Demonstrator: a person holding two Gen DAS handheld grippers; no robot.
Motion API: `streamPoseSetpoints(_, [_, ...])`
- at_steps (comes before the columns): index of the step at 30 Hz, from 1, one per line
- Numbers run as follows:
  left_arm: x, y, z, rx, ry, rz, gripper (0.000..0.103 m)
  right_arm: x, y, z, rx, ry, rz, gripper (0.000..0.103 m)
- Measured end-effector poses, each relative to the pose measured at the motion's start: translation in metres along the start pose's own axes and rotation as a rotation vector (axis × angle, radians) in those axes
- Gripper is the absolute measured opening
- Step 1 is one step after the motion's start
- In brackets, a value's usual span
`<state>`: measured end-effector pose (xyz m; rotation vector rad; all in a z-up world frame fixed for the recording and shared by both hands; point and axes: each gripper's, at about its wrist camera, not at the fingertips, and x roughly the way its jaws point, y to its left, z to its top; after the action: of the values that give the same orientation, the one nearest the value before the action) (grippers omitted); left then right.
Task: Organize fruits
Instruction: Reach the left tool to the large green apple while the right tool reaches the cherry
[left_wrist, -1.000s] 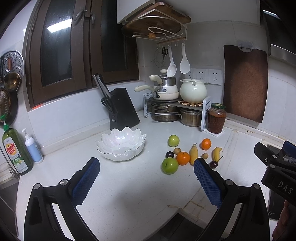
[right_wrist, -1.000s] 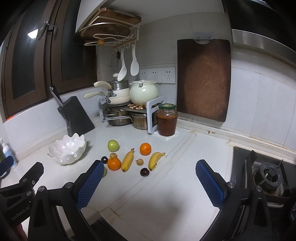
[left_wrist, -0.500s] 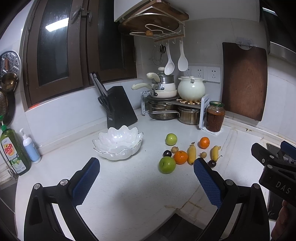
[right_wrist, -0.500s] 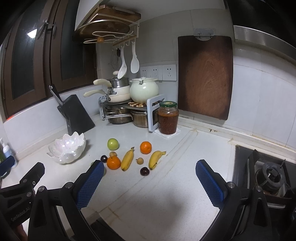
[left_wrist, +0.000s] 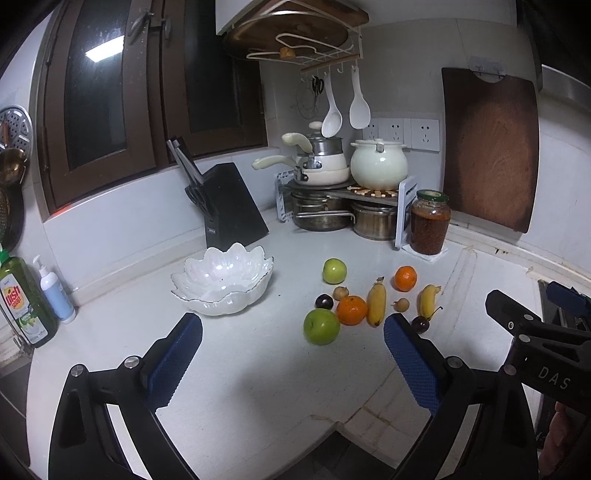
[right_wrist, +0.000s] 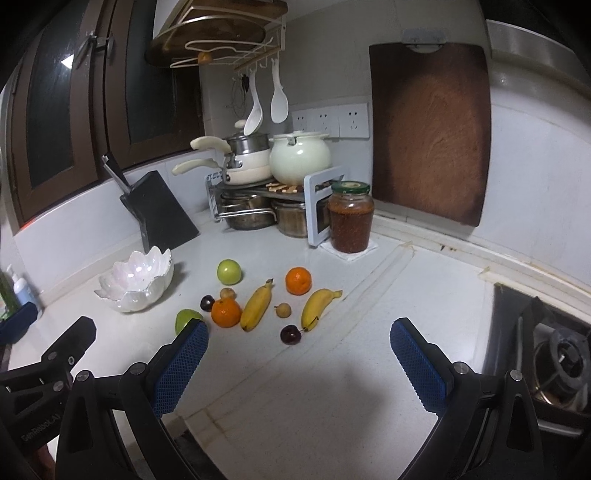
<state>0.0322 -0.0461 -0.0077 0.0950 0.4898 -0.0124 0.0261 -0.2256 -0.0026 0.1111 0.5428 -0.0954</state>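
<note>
Several fruits lie loose on the white counter: two green apples, two oranges, two bananas, dark plums and small brown fruits. An empty white petal-shaped bowl stands to their left; it also shows in the right wrist view. My left gripper is open and empty, above the counter in front of the fruits. My right gripper is open and empty, just short of the fruits.
A black knife block, a pot rack with pans and a glass jar stand at the back. Dish soap bottles are far left. A stove burner is at right. The counter's front edge is below both grippers.
Both grippers have moved forward and slightly lower toward the fruits, which look larger now. Both stay open. No fruit has moved.
</note>
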Motion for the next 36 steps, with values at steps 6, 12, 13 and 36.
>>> streamPoseSetpoints(6, [0.023, 0.003, 0.001, 0.021, 0.019, -0.038, 0.093, 0.021, 0.004, 0.0, -0.009, 0.021, 0.015, 0.096])
streamPoseSetpoints(12, [0.062, 0.007, 0.004, 0.048, 0.056, -0.123, 0.089, 0.047, 0.014, -0.002, 0.005, 0.037, -0.009, 0.093])
streamPoseSetpoints(13, [0.067, 0.008, 0.004, 0.051, 0.059, -0.132, 0.088, 0.051, 0.016, -0.002, 0.009, 0.041, -0.014, 0.093])
streamPoseSetpoints(36, [0.185, 0.001, -0.012, 0.099, 0.245, -0.272, 0.074, 0.154, 0.021, -0.026, 0.043, 0.232, -0.12, 0.078])
